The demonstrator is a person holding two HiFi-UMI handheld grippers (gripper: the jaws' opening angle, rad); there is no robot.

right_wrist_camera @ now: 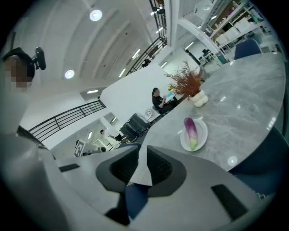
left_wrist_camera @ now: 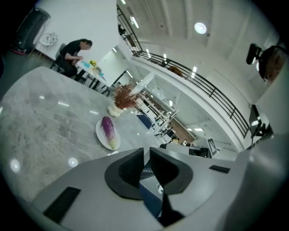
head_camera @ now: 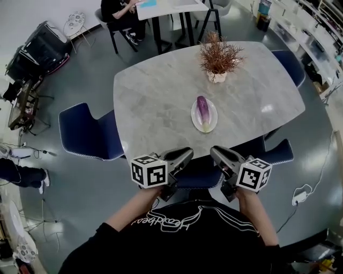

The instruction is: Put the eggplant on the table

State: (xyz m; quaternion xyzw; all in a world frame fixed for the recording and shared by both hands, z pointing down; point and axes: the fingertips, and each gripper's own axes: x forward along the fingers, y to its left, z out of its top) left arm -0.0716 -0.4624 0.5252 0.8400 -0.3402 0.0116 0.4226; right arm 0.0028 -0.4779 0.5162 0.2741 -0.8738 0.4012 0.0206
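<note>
A purple eggplant (head_camera: 202,109) with a pale green end lies on a small white plate (head_camera: 211,121) near the middle of the grey marble table (head_camera: 161,96). It also shows in the left gripper view as the eggplant (left_wrist_camera: 108,130) and in the right gripper view as the eggplant (right_wrist_camera: 191,131). My left gripper (head_camera: 187,153) and right gripper (head_camera: 214,151) are held side by side at the table's near edge, short of the plate. Both are shut with nothing in them, as seen at the left gripper (left_wrist_camera: 146,155) and right gripper (right_wrist_camera: 143,154).
A dried reddish plant in a white pot (head_camera: 218,60) stands behind the plate. Blue chairs sit at the left (head_camera: 86,134), far right (head_camera: 289,63) and under the near edge (head_camera: 199,174). A person (head_camera: 119,12) sits at another table in the back.
</note>
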